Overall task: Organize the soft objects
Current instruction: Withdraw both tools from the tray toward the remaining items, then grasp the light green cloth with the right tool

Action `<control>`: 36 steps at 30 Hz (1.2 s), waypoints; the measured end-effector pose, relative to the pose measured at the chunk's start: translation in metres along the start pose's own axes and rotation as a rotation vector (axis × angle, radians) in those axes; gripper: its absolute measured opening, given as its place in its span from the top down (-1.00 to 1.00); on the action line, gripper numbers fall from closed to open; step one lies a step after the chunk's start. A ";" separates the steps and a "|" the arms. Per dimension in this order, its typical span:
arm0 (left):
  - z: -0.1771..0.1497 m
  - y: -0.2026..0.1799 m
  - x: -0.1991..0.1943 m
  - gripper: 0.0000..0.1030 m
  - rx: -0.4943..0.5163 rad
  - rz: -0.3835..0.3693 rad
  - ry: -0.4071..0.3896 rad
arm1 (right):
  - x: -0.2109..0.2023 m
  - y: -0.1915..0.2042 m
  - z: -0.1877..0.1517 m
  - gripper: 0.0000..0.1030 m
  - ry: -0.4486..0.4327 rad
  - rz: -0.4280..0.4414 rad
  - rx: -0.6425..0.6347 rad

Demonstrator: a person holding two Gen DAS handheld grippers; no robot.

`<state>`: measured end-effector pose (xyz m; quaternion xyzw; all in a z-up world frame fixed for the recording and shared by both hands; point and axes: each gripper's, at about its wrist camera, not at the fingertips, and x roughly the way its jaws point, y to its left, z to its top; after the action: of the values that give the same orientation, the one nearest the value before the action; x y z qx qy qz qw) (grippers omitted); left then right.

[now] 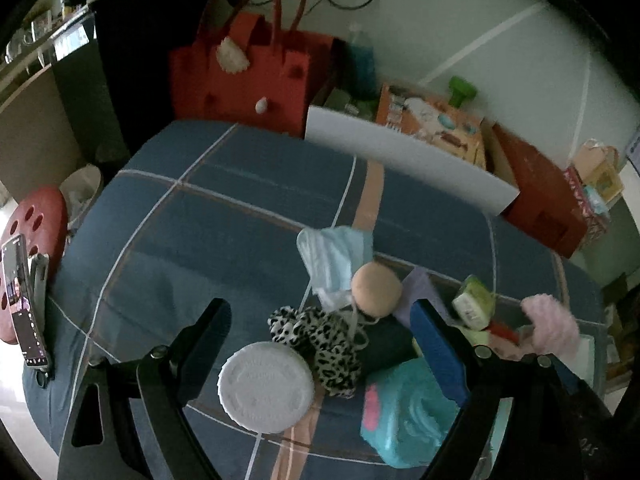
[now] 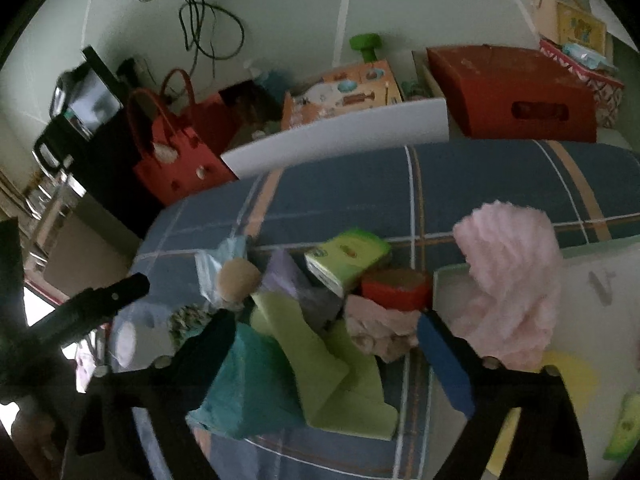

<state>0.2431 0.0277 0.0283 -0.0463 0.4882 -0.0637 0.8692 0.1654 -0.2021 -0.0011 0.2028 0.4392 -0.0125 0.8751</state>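
A pile of soft things lies on the blue plaid bed cover (image 1: 224, 232). In the left wrist view my left gripper (image 1: 320, 316) is open above a leopard-print scrunchie (image 1: 320, 340), a white round lid (image 1: 266, 386), a blue face mask (image 1: 334, 256), a tan ball (image 1: 376, 284) and a teal wipes pack (image 1: 404, 412). In the right wrist view my right gripper (image 2: 324, 328) is open over a green cloth (image 2: 328, 364), a pink crumpled cloth (image 2: 380, 324) and the teal pack (image 2: 248, 392). A fluffy pink item (image 2: 512, 280) hangs over a white tray's rim (image 2: 440, 284).
A green tissue pack (image 2: 344, 260) and a red-rimmed lid (image 2: 396, 288) lie behind the pile. A red felt bag (image 1: 244, 68), a white board (image 1: 408, 156), a red box (image 2: 512, 92) and toy boxes stand beyond the bed. A phone on a stand (image 1: 24, 300) is at left.
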 end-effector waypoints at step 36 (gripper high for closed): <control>-0.003 0.001 0.003 -0.77 0.016 0.020 0.024 | 0.046 0.001 -0.031 0.64 0.184 0.079 -0.058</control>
<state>0.2422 0.0282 0.0242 -0.0335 0.4987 -0.0593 0.8641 0.1699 -0.1822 -0.0531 0.1946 0.5097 0.0536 0.8363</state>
